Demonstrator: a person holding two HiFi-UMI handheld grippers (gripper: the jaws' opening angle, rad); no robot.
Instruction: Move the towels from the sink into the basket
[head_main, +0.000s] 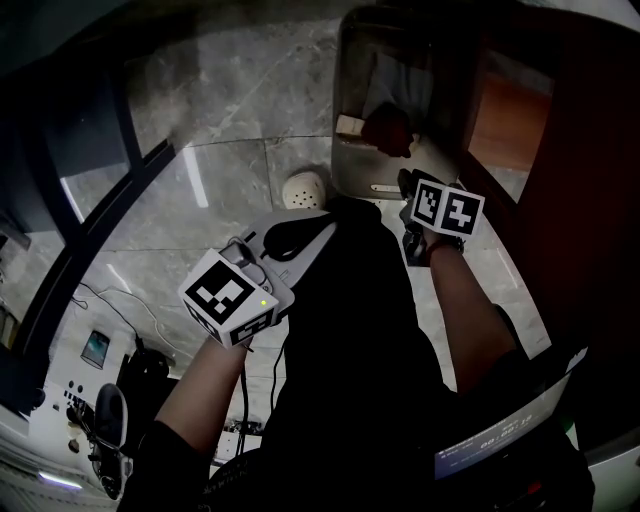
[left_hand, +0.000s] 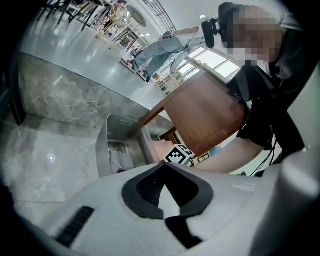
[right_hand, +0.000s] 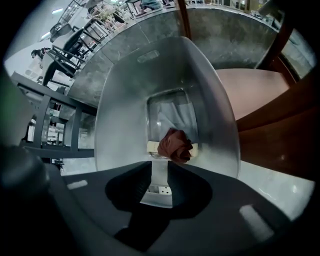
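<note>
A steel sink (head_main: 350, 60) lies at the upper right of the head view. On its bottom, a crumpled dark red towel (right_hand: 175, 145) rests on a cream one (right_hand: 151, 146), with a pale towel (right_hand: 172, 117) behind them. My right gripper (right_hand: 159, 167) hangs over the sink's near rim and points steeply down. It is open with nothing between its jaws, and the red towel (head_main: 388, 128) lies beyond its tips (head_main: 408, 190). My left gripper (head_main: 290, 236) is held out left of the sink over the marble, its jaws (left_hand: 162, 167) meeting at the tips on nothing. I see no basket.
Grey marble surface (head_main: 230, 150) surrounds the sink, with a pale round object (head_main: 305, 188) on it beside the sink's left rim. A brown wooden cabinet (head_main: 510, 110) borders the sink on the right. Cables and small devices (head_main: 95, 350) lie at lower left. A person (left_hand: 260, 100) shows in the left gripper view.
</note>
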